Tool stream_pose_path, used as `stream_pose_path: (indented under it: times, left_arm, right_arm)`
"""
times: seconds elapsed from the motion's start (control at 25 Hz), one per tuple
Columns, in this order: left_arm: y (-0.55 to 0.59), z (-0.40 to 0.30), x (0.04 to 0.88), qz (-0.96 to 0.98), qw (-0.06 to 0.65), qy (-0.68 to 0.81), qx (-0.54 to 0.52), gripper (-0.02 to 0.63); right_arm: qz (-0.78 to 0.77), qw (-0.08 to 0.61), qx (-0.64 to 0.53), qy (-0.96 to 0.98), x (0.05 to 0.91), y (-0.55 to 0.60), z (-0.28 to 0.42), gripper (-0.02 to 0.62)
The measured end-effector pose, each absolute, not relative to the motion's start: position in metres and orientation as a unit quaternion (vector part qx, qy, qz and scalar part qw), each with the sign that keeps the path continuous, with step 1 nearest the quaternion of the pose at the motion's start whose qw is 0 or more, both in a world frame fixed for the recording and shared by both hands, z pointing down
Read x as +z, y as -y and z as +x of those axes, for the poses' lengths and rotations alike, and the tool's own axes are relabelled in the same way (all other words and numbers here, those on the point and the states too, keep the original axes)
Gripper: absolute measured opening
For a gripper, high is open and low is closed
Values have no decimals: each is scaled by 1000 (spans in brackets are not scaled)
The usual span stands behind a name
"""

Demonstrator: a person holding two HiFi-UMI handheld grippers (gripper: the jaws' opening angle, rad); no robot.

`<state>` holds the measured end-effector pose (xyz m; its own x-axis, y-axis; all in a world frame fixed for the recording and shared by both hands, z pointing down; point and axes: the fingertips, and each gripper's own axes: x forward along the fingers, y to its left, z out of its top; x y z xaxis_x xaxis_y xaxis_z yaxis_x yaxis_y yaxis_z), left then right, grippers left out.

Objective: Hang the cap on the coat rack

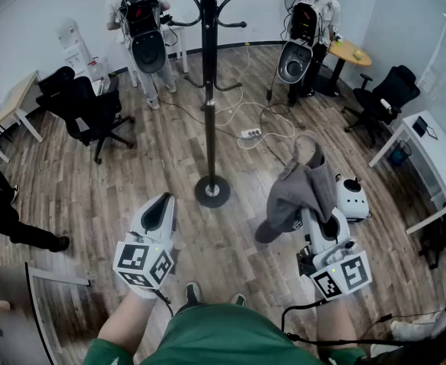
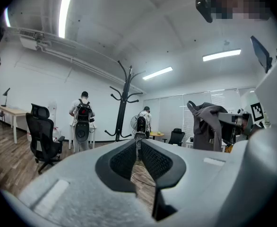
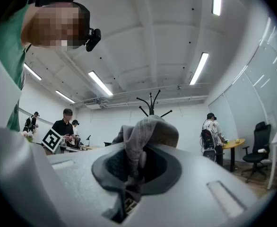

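Grey cap [image 1: 303,185], right of centre, is being pinched by the right gripper [image 3: 136,161] for hanging; the left gripper [image 1: 160,202] is closed on nothing.

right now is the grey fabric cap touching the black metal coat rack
Apart. The head view shows the grey fabric cap in the right gripper, with wooden floor visible between it and the black metal coat rack.
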<state>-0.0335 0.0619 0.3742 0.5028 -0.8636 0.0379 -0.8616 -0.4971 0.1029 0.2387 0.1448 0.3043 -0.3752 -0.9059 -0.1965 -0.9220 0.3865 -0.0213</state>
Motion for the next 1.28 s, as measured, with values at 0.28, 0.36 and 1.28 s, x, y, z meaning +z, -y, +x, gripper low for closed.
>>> stream_pose_path:
  times: [0.28,0.36,1.28]
  left_arm:
    - [-57,-52,375,866,60,497,-12,40]
    - [-55,-55,376,867,60,494,-12,40]
    - [13,-206,371,878,52,475,-33,40]
  right_arm:
    - [-556,79,48,-826,302,-139,219,23]
    - [-555,76,52,-827,302,-139,214,23]
    - [-618,57,78,-780,274,-99,105,26]
